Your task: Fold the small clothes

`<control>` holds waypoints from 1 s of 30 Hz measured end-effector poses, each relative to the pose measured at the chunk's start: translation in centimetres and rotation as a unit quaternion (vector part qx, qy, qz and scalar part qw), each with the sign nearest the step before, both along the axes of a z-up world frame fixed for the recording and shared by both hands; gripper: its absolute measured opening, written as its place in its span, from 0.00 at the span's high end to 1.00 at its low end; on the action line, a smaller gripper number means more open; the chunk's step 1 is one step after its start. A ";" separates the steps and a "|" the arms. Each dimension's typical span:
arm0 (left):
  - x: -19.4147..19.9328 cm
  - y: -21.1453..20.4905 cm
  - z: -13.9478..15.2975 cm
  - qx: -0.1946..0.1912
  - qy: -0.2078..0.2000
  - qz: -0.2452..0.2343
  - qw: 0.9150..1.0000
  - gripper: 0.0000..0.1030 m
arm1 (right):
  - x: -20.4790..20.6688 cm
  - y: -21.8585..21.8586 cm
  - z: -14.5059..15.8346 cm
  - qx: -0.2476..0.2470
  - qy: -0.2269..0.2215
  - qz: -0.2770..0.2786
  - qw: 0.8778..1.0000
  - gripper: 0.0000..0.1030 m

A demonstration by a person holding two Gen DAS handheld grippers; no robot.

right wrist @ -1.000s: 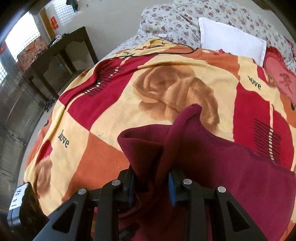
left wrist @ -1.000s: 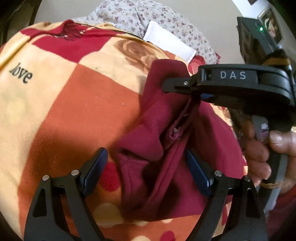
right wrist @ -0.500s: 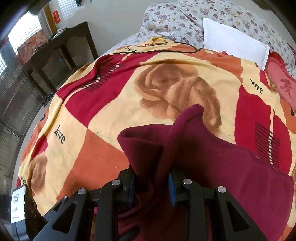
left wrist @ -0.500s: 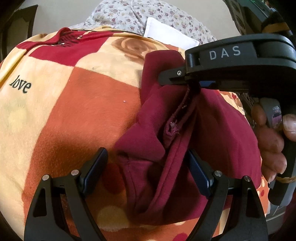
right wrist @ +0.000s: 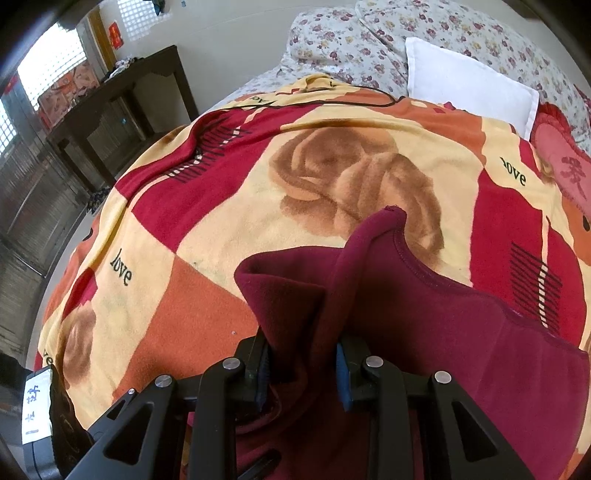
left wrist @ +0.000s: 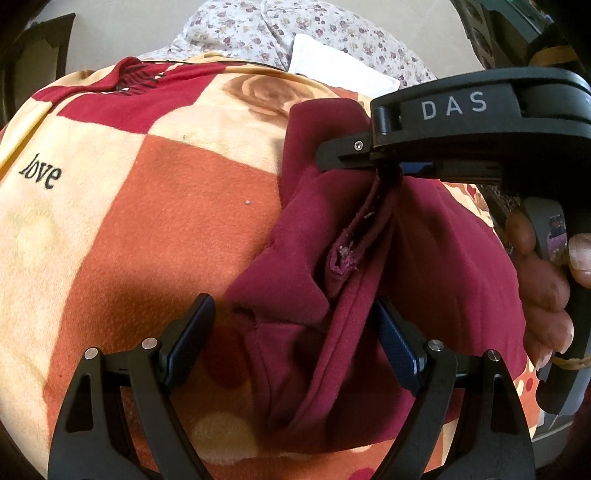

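Note:
A maroon garment [left wrist: 436,266] lies crumpled on the patterned blanket [left wrist: 155,229]. My left gripper [left wrist: 291,339] is open, its jaws standing on either side of the garment's lower folds without closing on them. My right gripper [right wrist: 302,363] is shut on a bunched fold of the maroon garment [right wrist: 436,317] and lifts it off the blanket [right wrist: 332,177]. In the left wrist view the right gripper [left wrist: 391,171] comes in from the right, pinching the cloth's seam, which hangs taut below it.
A white pillow [right wrist: 469,81] and a floral cover [right wrist: 351,33] lie at the head of the bed. A dark wooden table [right wrist: 122,96] stands beyond the bed's left edge. A thin black cable [right wrist: 332,99] runs across the blanket's far end.
The right gripper has raised the pinched fold slightly and drawn closer to the left wrist camera. The left gripper stays open around the lower folds.

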State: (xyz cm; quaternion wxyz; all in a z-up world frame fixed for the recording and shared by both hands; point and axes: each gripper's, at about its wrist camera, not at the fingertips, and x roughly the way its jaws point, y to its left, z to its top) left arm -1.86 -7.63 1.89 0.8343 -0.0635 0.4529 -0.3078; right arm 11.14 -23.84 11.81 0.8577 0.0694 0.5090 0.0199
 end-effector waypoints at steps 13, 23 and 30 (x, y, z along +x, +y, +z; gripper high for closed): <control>0.0 -0.2 0.0 0.008 -0.004 0.002 1.000 0.21 | -0.2 0.1 0.1 -0.001 -0.005 -0.003 1.000 0.73; -0.9 0.1 1.0 -0.034 0.005 -0.006 0.999 0.69 | -1.8 -0.6 1.3 0.016 -0.034 -0.010 0.999 0.74; -2.1 -0.4 3.2 -0.039 -0.008 -0.012 0.999 0.73 | -3.4 -1.7 3.1 0.026 -0.056 -0.016 0.998 0.74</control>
